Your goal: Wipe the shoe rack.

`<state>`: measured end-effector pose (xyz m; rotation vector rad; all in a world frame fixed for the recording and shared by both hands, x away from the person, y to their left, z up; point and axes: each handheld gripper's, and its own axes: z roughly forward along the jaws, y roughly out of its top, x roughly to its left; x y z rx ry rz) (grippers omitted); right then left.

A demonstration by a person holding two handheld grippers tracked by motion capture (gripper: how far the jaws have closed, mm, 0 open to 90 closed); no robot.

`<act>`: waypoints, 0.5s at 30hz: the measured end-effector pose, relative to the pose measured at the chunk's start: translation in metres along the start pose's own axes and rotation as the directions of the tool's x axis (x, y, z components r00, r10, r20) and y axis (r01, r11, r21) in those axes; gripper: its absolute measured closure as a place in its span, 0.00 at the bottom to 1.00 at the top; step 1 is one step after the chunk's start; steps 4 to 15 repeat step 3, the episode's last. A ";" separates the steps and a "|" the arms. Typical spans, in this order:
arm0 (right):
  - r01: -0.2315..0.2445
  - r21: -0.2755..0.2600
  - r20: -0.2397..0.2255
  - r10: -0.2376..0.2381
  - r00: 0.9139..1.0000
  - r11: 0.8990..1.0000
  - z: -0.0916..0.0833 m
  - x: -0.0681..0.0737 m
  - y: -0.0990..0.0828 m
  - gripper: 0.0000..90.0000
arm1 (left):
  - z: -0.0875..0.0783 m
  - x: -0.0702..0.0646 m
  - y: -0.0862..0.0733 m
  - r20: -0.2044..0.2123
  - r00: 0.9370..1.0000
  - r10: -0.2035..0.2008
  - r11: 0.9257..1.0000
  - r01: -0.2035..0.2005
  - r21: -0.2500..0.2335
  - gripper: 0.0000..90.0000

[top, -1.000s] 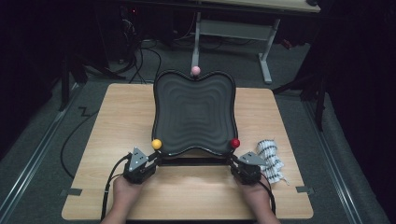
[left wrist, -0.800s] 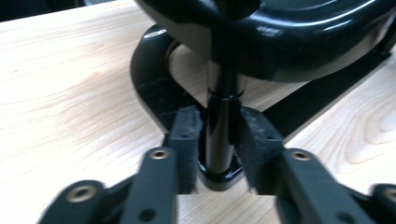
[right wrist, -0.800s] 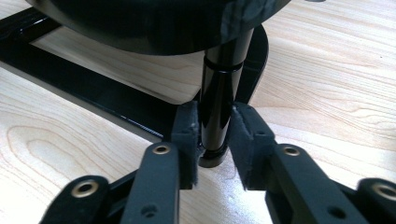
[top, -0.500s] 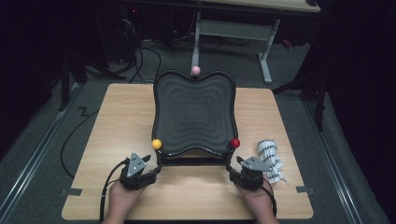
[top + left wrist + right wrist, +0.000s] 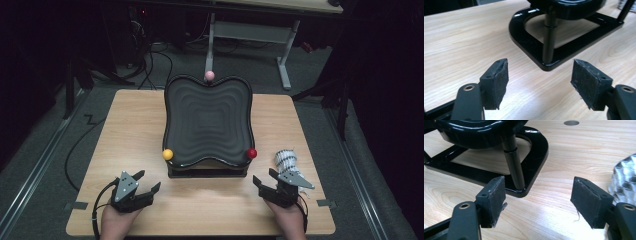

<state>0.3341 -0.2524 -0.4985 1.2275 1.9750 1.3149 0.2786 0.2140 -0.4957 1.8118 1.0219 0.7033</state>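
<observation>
A glossy black wavy dish stands on a black frame in the middle of the wooden table. Small balls sit at three of its corners: yellow, red and pink. My left gripper hovers near the front left of the stand, jaws spread with nothing between them; they have just been opening. My right gripper is at the front right, likewise wide open and empty, its jaws also just opened. In the left gripper view the frame's corner and post lie just ahead of the pads.
A crumpled silvery patterned object lies on the table just beyond the right gripper, also at the right edge of the right gripper view as a shiny lump. A desk frame and cables stand on the dark floor behind the table.
Both grippers let go of the stand's front corners, opened their jaws and drew back toward the table's near edge.
</observation>
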 end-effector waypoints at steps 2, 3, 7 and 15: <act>0.005 -0.007 0.008 -0.005 1.000 1.000 -0.001 -0.002 0.000 0.30 | 0.001 0.003 -0.002 0.007 1.000 -0.012 1.000 0.012 0.015 0.32; 0.007 -0.012 0.010 -0.007 1.000 1.000 -0.002 -0.003 0.001 0.30 | 0.001 0.005 -0.003 0.009 1.000 -0.016 1.000 0.015 0.020 0.31; 0.007 -0.012 0.010 -0.007 1.000 1.000 -0.002 -0.003 0.001 0.30 | 0.001 0.005 -0.003 0.009 1.000 -0.016 1.000 0.015 0.020 0.31; 0.007 -0.012 0.010 -0.007 1.000 1.000 -0.002 -0.003 0.001 0.30 | 0.001 0.005 -0.003 0.009 1.000 -0.016 1.000 0.015 0.020 0.31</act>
